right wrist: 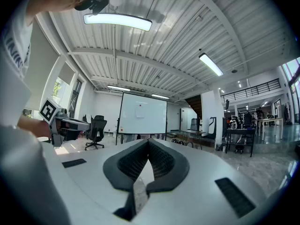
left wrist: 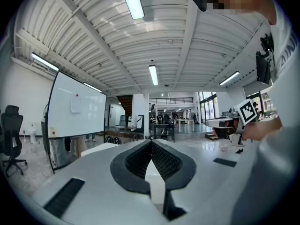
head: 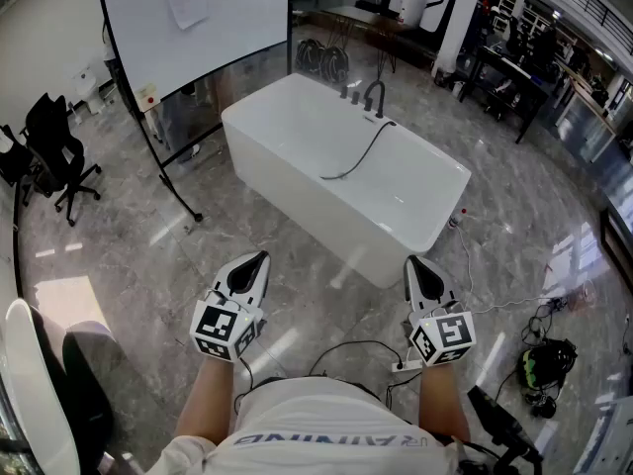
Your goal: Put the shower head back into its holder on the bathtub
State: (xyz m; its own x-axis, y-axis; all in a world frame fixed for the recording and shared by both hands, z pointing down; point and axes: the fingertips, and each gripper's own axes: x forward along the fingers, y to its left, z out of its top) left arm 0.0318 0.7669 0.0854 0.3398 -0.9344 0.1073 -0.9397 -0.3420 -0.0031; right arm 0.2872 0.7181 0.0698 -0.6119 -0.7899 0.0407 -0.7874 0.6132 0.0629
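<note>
A white bathtub (head: pixel 297 191) stands on the marble floor ahead of me. A dark hose (head: pixel 361 151) runs from the black faucet (head: pixel 374 97) at its far end down into the tub. The shower head itself is too small to make out, and so is its holder. My left gripper (head: pixel 259 257) and right gripper (head: pixel 413 262) are held side by side close to my body, well short of the tub. In the left gripper view the left gripper (left wrist: pixel 151 143) has its jaws together with nothing between them. The right gripper (right wrist: pixel 148 142) looks the same in its own view.
A rolling whiteboard (head: pixel 198 23) stands left of the tub, with a black office chair (head: pixel 54 146) further left. Cables (head: pixel 534 315), a power strip (head: pixel 406 366) and a green-and-black object (head: pixel 544 364) lie on the floor at the right. Desks and equipment fill the far right.
</note>
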